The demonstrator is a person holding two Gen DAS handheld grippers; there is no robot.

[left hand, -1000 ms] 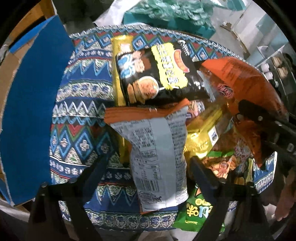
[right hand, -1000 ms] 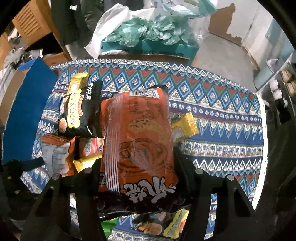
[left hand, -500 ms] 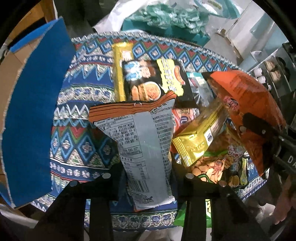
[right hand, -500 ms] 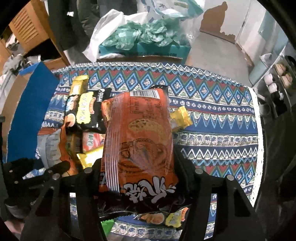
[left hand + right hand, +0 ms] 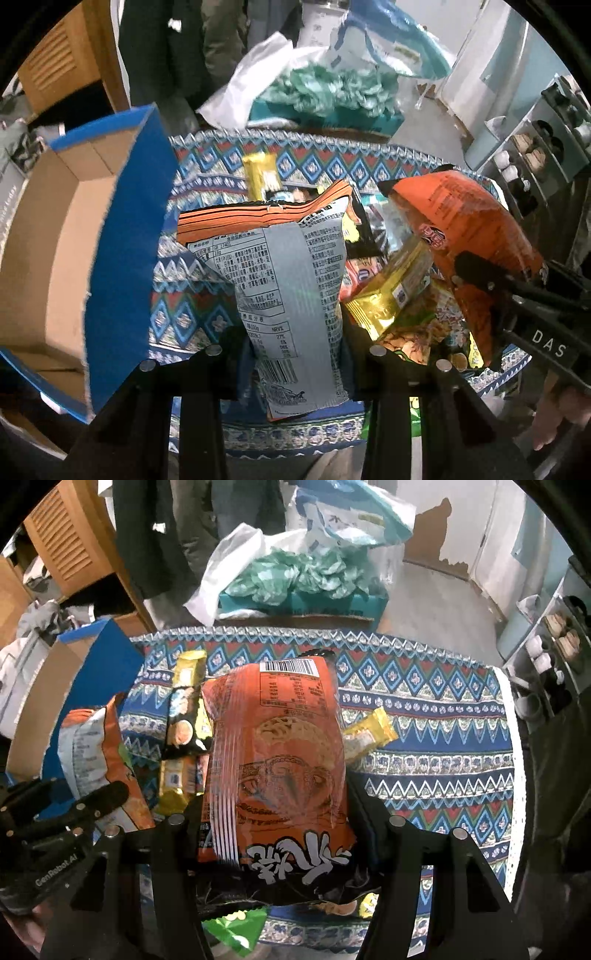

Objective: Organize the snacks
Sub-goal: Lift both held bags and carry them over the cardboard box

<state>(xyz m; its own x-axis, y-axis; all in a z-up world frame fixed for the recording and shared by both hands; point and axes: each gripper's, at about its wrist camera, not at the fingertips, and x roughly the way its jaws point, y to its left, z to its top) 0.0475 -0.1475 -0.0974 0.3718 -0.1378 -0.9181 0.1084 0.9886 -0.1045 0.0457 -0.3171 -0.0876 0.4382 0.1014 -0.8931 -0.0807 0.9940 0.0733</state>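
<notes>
The left gripper (image 5: 295, 354) clamps a grey-backed chip bag (image 5: 291, 295) above the patterned tablecloth (image 5: 184, 317); the right gripper (image 5: 275, 834) pinches an orange noodle packet (image 5: 277, 760). Each should swing level over the open cardboard box (image 5: 48, 258) before letting go.

"What lay under everything?"

"A patterned tablecloth (image 5: 424, 716), blue with red diamonds and white zigzags, spread over the whole table."

"And beyond its far edge?"

"A teal cardboard box (image 5: 306, 603) heaped with crumpled green plastic (image 5: 295, 574), a white plastic bag (image 5: 229, 565) slumped against its left end."

"Anything hanging there?"

"Dark clothes (image 5: 159, 535), beside a wooden louvred door (image 5: 70, 542)."

"On the right?"

"A grey shelf unit (image 5: 546, 147) holding small white cups (image 5: 539, 653) and other bits too blurred to name. Past the box, a bare grey floor (image 5: 436, 602)."
</notes>
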